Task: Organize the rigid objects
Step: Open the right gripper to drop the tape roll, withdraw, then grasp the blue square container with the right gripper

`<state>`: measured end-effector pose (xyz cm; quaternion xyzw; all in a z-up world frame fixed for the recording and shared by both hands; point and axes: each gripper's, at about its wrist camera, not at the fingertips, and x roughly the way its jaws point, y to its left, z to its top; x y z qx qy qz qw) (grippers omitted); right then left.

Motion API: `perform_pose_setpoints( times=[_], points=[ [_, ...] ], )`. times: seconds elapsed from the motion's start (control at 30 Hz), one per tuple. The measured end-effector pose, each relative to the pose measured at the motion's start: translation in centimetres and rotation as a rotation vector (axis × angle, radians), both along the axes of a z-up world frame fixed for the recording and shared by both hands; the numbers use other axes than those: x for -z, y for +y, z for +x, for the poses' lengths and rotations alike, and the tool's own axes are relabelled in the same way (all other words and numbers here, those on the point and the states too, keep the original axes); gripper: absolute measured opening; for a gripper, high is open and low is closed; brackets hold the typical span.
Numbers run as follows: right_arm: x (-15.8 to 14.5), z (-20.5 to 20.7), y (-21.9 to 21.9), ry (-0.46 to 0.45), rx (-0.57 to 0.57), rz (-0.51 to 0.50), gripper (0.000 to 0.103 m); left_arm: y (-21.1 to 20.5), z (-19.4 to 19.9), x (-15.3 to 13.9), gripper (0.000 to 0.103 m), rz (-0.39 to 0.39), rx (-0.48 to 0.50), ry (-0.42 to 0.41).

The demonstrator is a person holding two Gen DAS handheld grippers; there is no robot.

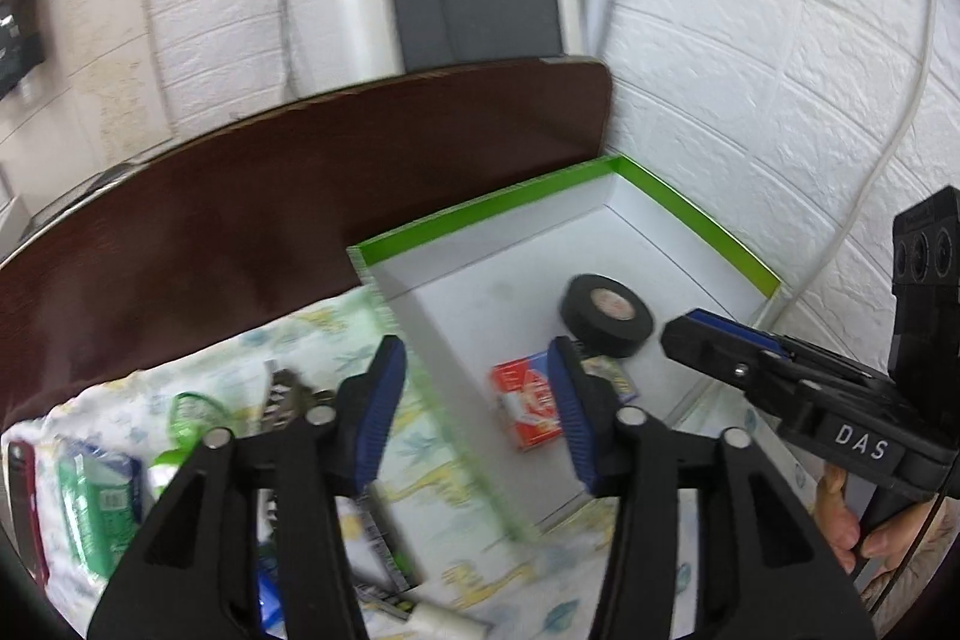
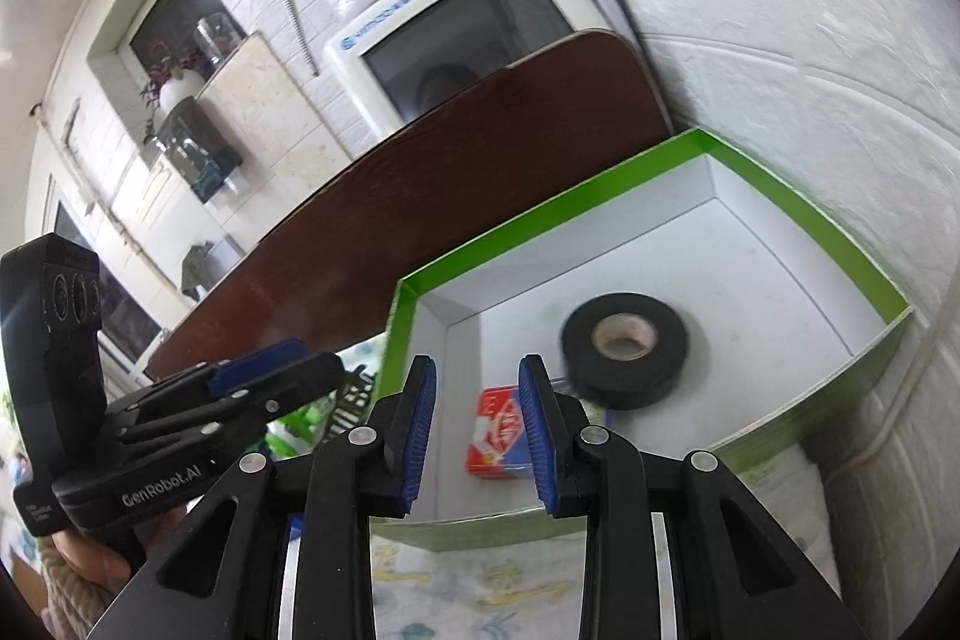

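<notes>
Claws (image 1: 477,409) (image 2: 477,433), two; tape roll (image 2: 624,349), one.

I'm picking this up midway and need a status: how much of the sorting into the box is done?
Done: the black tape roll and a red packet lie inside the green-edged box. In hand: nothing; the left gripper and right gripper both show empty gaps between their pads. Left: a green packet, a dark metal tool and other small items are on the patterned cloth outside the box.
</notes>
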<state>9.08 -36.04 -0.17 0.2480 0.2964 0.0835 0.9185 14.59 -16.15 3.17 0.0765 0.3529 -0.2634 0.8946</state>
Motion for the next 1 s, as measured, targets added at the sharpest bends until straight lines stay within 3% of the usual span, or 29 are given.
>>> perform_pose_setpoints(
  times=[0.13,0.2,0.23,0.53,0.73,1.0],
  points=[
    [-0.9,0.1,2.5,-0.008,-0.053,-0.022,0.032,4.6,-0.6,-0.7,0.056,-0.011,-0.088,-0.032],
    [-1.2,0.2,3.9,-0.008,-0.084,-0.031,0.050,7.1,-1.0,-0.8,0.058,-0.020,-0.133,-0.037],
    [-1.3,0.3,4.7,-0.009,-0.102,-0.034,0.053,8.1,-1.2,-0.7,0.059,-0.027,-0.154,-0.038],
    [-1.3,1.0,12.6,0.033,-0.238,-0.097,0.054,16.7,-3.7,1.8,0.061,-0.063,-0.284,0.001],
    [-0.1,1.9,16.8,0.107,-0.296,-0.119,0.054,18.7,-5.3,4.7,0.061,-0.077,-0.256,0.060],
    [1.7,3.2,20.5,0.189,-0.336,-0.136,0.054,17.0,-6.4,7.6,0.061,-0.063,-0.136,0.097]
  ],
)
